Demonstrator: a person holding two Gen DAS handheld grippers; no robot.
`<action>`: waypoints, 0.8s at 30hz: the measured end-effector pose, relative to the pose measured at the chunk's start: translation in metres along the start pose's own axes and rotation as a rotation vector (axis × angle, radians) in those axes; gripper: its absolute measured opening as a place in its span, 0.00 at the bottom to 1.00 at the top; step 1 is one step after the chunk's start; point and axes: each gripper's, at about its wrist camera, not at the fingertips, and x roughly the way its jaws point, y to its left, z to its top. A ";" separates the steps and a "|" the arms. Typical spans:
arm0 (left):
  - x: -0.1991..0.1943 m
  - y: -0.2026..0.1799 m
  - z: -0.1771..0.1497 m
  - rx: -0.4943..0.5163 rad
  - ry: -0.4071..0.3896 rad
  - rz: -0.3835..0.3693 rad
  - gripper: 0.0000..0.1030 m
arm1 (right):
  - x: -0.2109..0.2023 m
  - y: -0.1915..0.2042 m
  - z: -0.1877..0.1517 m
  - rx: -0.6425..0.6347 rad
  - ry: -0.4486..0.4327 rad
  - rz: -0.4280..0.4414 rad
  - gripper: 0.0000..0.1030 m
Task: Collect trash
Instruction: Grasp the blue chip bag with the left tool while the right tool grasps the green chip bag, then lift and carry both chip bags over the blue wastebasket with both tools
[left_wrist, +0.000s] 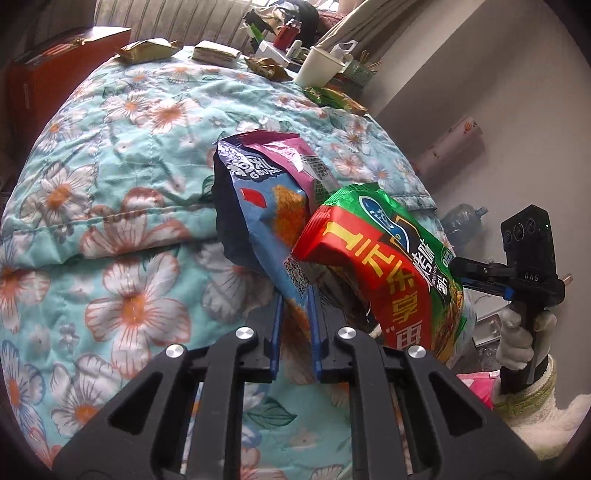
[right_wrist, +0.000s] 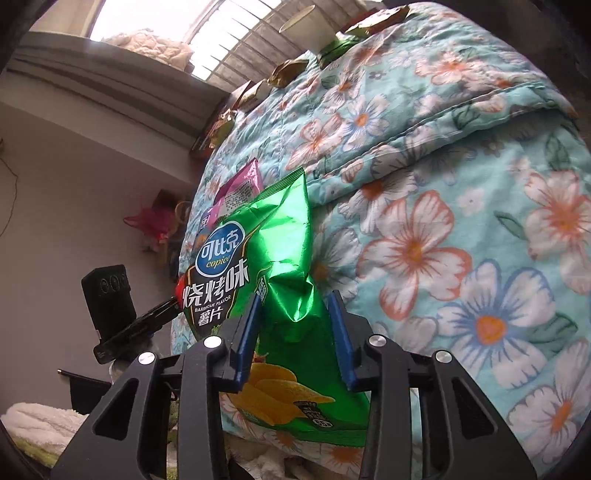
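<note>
Right wrist view: the right claw pinches a crinkled, shiny green chip bag, while the left claw clamps a blue-and-pink snack bag above the floral quilt.

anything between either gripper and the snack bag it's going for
Nothing visible. The left gripper already has the blue and pink snack bag between its pads, and the right gripper is pinching the green chip bag. Both bags are up off the floral quilt.
</note>
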 end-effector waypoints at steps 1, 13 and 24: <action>0.000 -0.005 0.002 0.017 -0.007 0.002 0.10 | -0.012 -0.003 -0.003 0.011 -0.036 -0.005 0.33; -0.005 -0.046 0.012 0.169 -0.064 0.036 0.03 | -0.073 -0.070 -0.047 0.278 -0.270 0.044 0.30; 0.001 -0.072 0.011 0.335 -0.093 0.226 0.03 | -0.043 -0.080 -0.032 0.295 -0.190 0.029 0.58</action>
